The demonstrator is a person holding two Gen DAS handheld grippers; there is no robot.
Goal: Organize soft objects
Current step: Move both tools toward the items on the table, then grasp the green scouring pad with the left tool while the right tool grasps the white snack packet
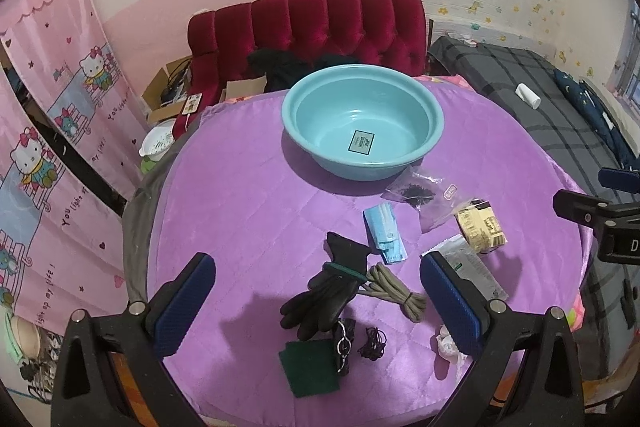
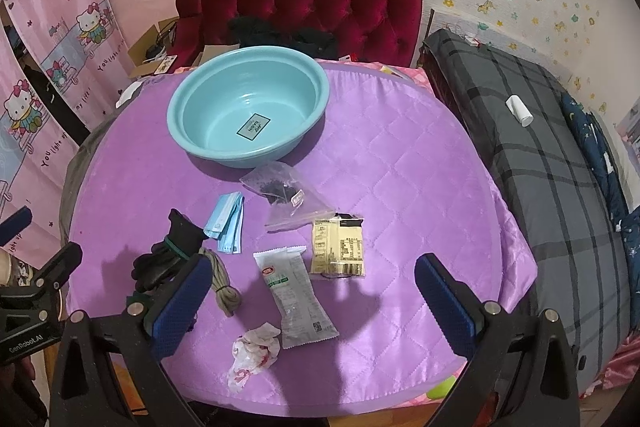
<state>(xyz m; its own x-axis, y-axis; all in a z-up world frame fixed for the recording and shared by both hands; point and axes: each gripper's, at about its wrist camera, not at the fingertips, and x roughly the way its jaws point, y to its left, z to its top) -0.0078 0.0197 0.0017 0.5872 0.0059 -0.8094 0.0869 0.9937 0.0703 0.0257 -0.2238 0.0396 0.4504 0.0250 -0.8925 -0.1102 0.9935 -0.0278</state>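
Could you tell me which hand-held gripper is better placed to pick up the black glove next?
Left. The black glove lies between the open left hand-held gripper; the right hand-held gripper frames the snack packet.

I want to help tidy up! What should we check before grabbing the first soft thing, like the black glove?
1. Blue basin empty and ready: ok, only a label shows inside.
2. Left gripper jaws open: ok, spread wide and holding nothing.
3. Right gripper jaws open: ok, wide and empty.
4. Black glove free to lift: not ok, it lies against the tan rope bundle and may drag it along.
5. Path to the basin clear: ok, bare purple cover lies to the left of the blue face masks.
6. Anything hiding under the glove: cannot tell.
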